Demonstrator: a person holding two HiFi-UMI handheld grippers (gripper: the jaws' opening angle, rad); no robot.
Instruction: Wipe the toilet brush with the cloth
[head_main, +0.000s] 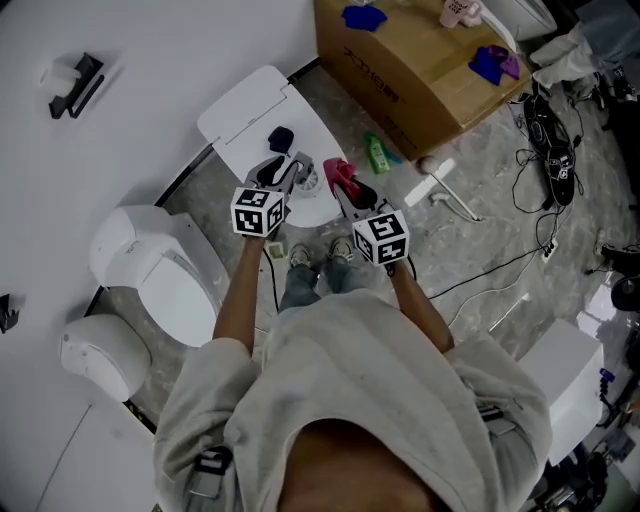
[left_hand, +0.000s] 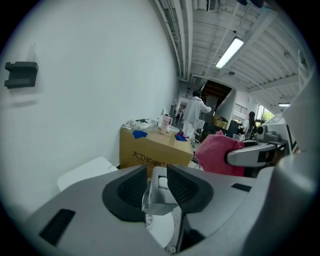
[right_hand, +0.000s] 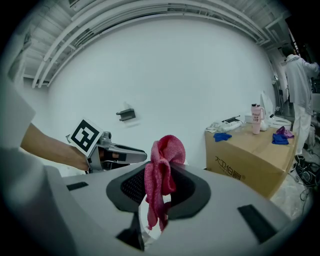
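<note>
The top of the white toilet brush handle (left_hand: 158, 192) stands between the jaws of my left gripper (left_hand: 159, 184). The pads flank it with a little room, so that gripper is open. In the head view the left gripper (head_main: 293, 172) hovers over the round white brush holder (head_main: 312, 207) on the floor in front of the person's shoes. My right gripper (right_hand: 159, 187) is shut on a pink cloth (right_hand: 162, 172), which hangs bunched from its jaws. The right gripper (head_main: 342, 190) and its cloth (head_main: 338, 171) sit just right of the left gripper, almost level with it.
A white toilet (head_main: 165, 275) stands at the left against the wall. A white slab (head_main: 245, 110) with a dark object (head_main: 281, 137) lies beyond the holder. A cardboard box (head_main: 420, 70), a green bottle (head_main: 378, 153) and cables (head_main: 545, 150) are at the right.
</note>
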